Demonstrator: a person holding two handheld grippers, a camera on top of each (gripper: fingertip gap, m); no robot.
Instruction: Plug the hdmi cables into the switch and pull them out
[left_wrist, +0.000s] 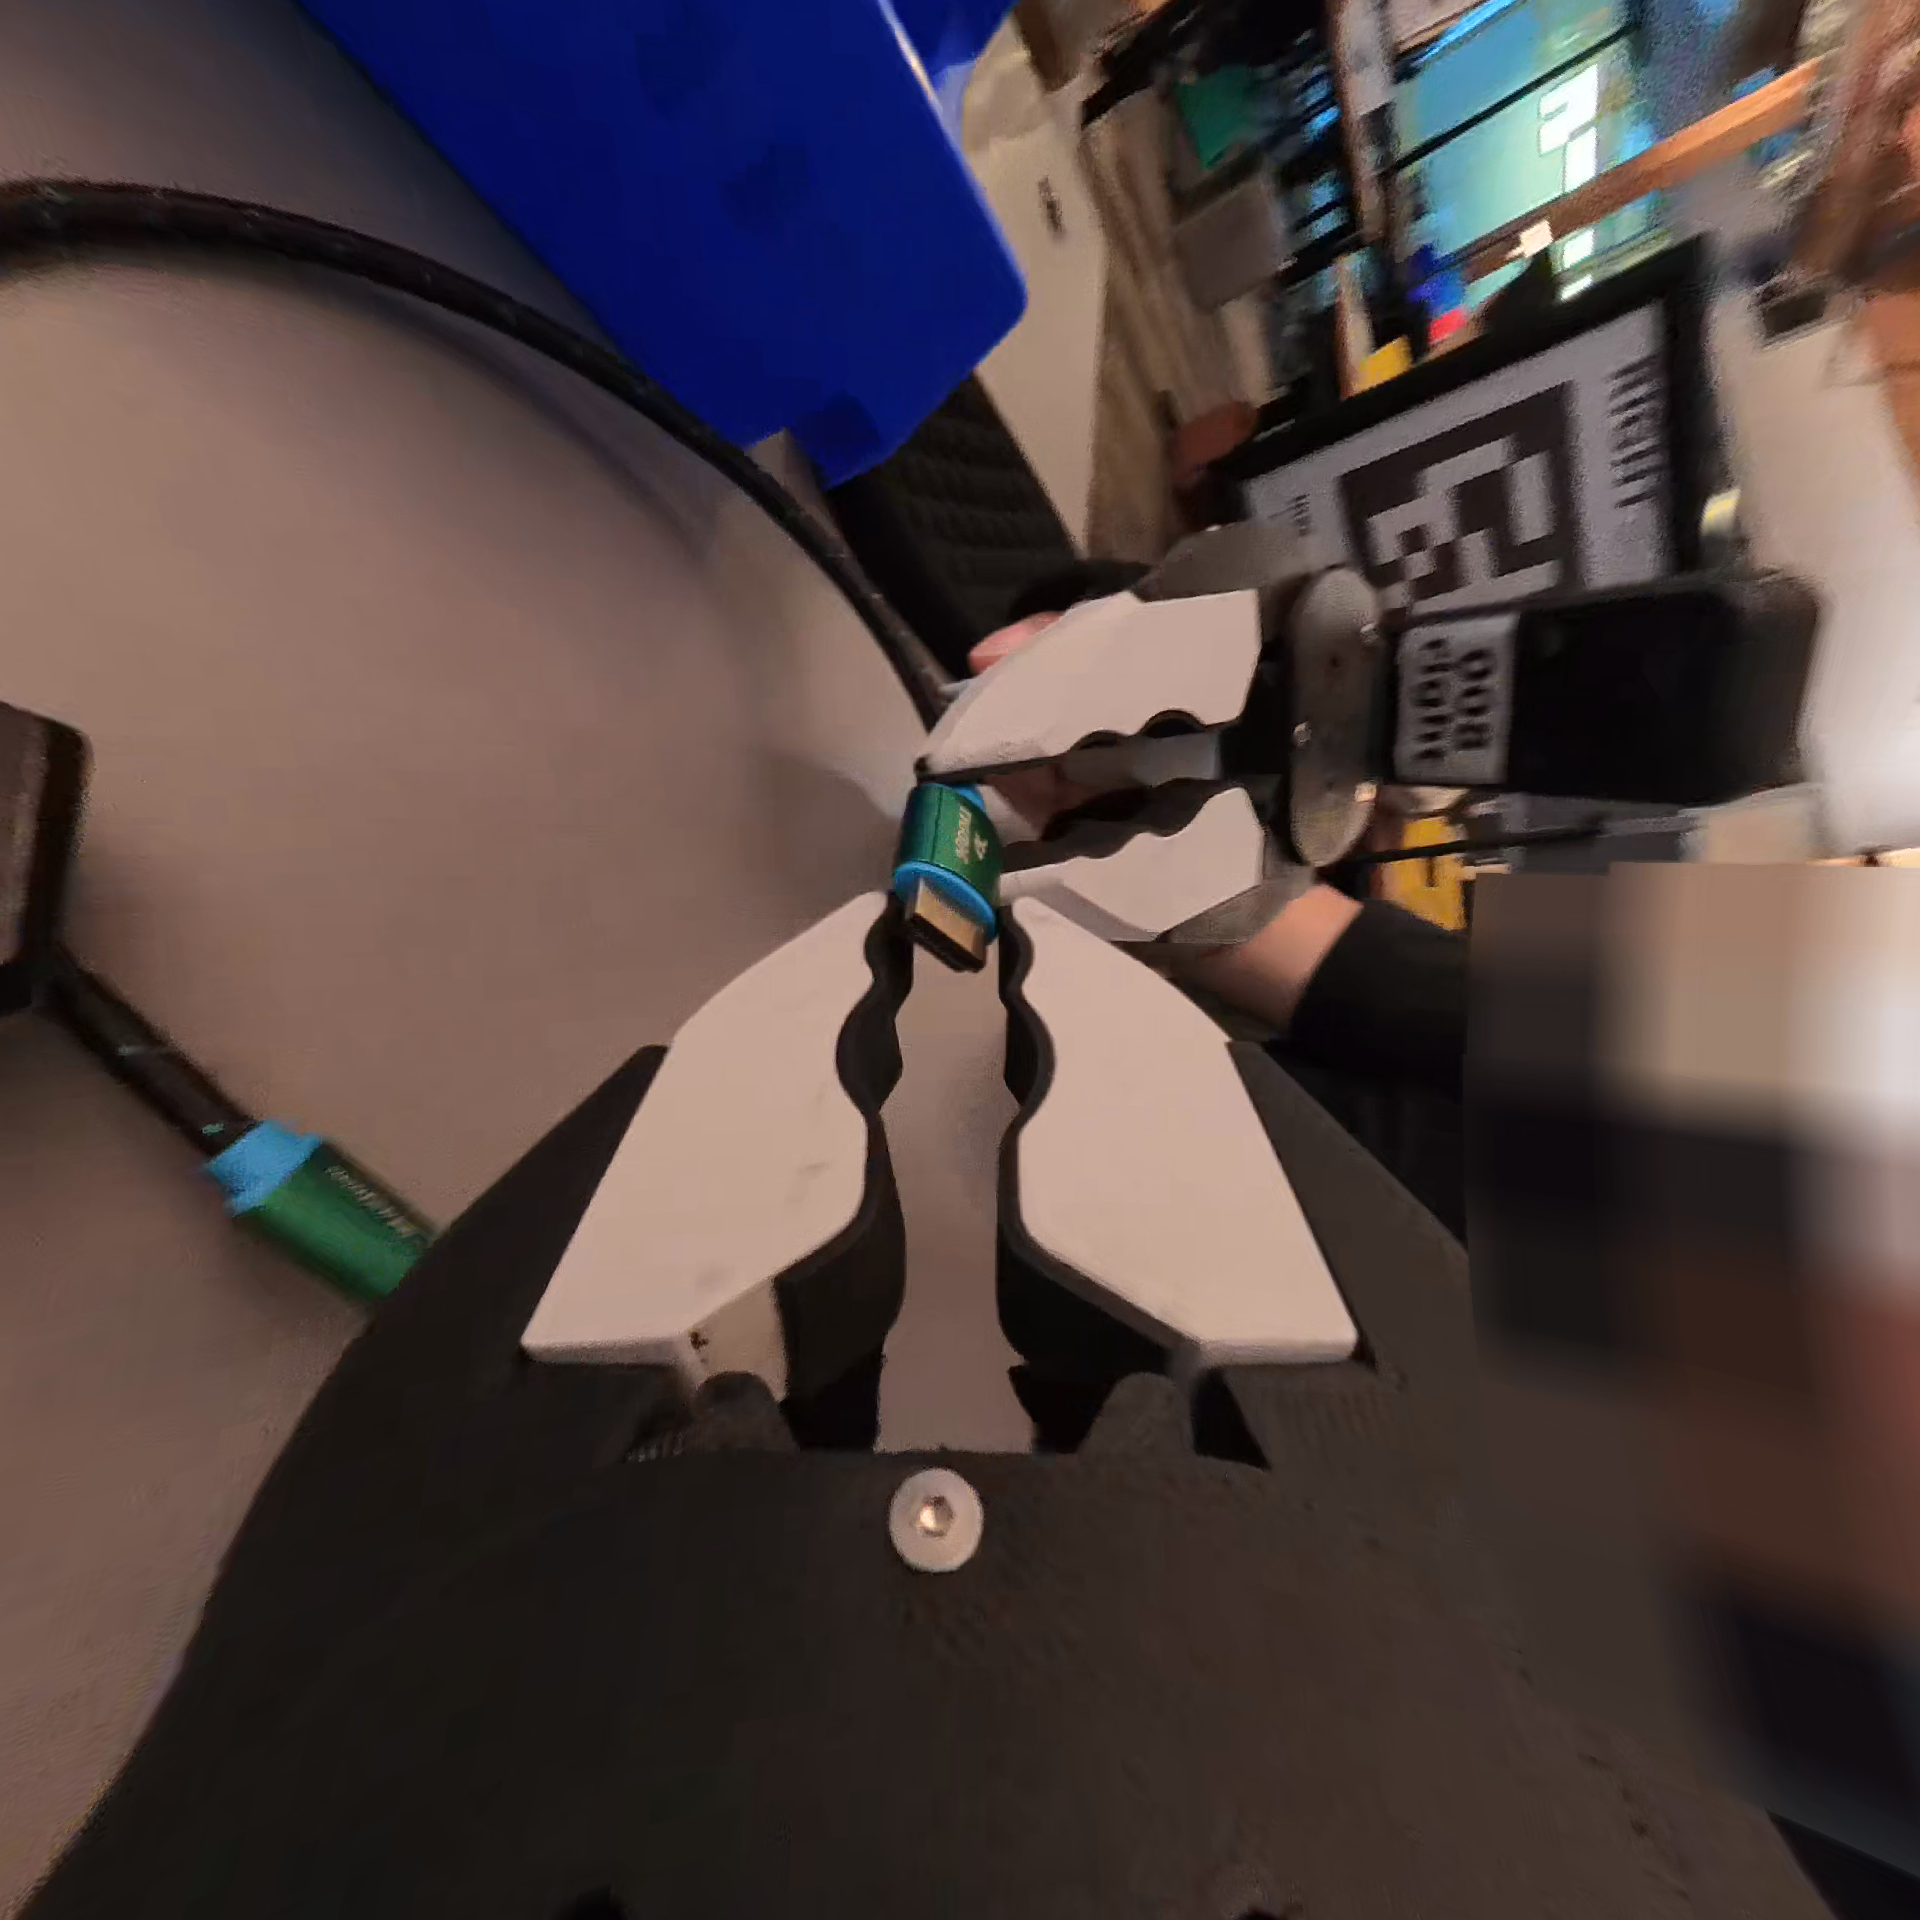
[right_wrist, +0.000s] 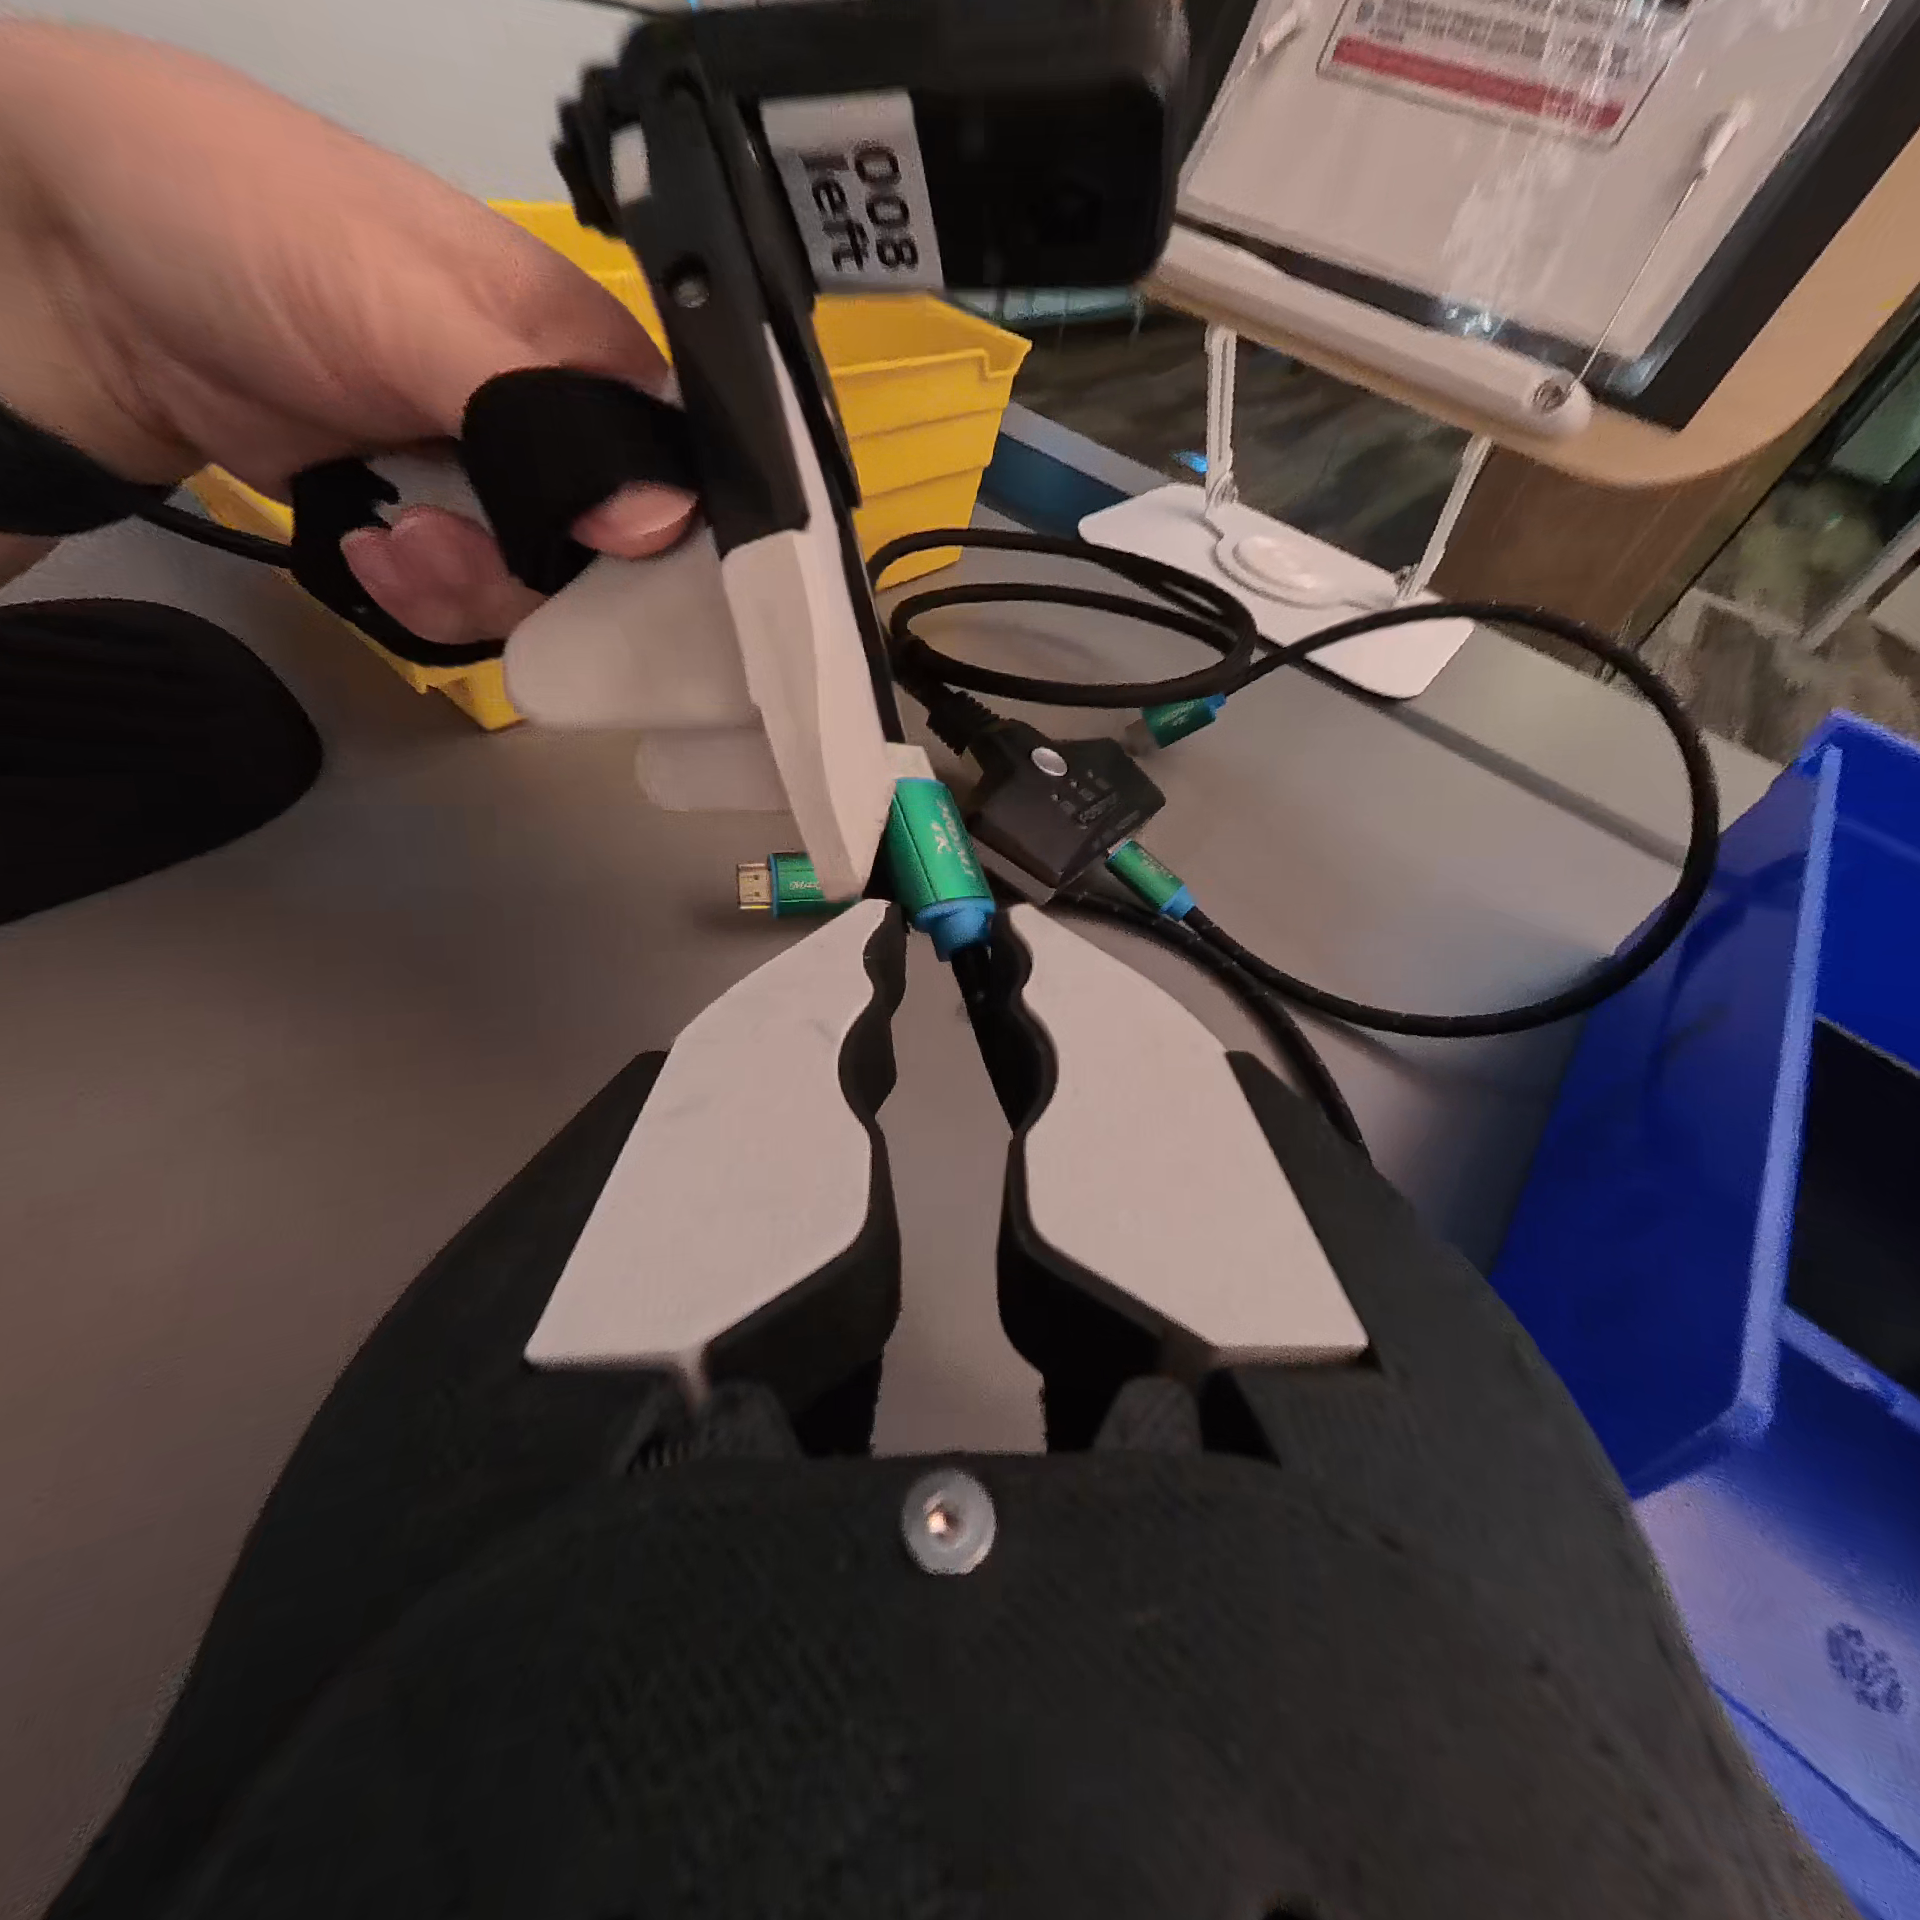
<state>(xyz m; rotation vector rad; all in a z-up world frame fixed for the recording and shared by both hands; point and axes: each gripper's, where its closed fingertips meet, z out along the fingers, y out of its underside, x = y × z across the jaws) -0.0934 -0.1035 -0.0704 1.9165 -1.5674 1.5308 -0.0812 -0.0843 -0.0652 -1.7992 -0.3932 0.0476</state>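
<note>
A green HDMI plug (left_wrist: 940, 836) with a gold tip is held up off the table between both grippers. My left gripper (left_wrist: 951, 920) is narrowly shut on its front end, and the gold tip points back between the fingers. My right gripper (right_wrist: 954, 920) is narrowly shut on the same plug (right_wrist: 928, 842) at its blue cable end, and the black cable runs back between its fingers. The right gripper also shows in the left wrist view (left_wrist: 961, 826), coming in from the right. The black switch (right_wrist: 1070, 810) lies just beyond on the table with one green plug (right_wrist: 1143, 868) in it.
A loose plug (right_wrist: 774, 885) lies left of the switch and another (right_wrist: 1179, 717) lies behind it, with black cable loops (right_wrist: 1081, 623) around. A yellow bin (right_wrist: 914, 416) stands at the back and a blue bin (right_wrist: 1704, 1091) on the right. A white stand (right_wrist: 1278, 582) is behind the cables. My two grippers' fingertips are within a few centimetres of each other.
</note>
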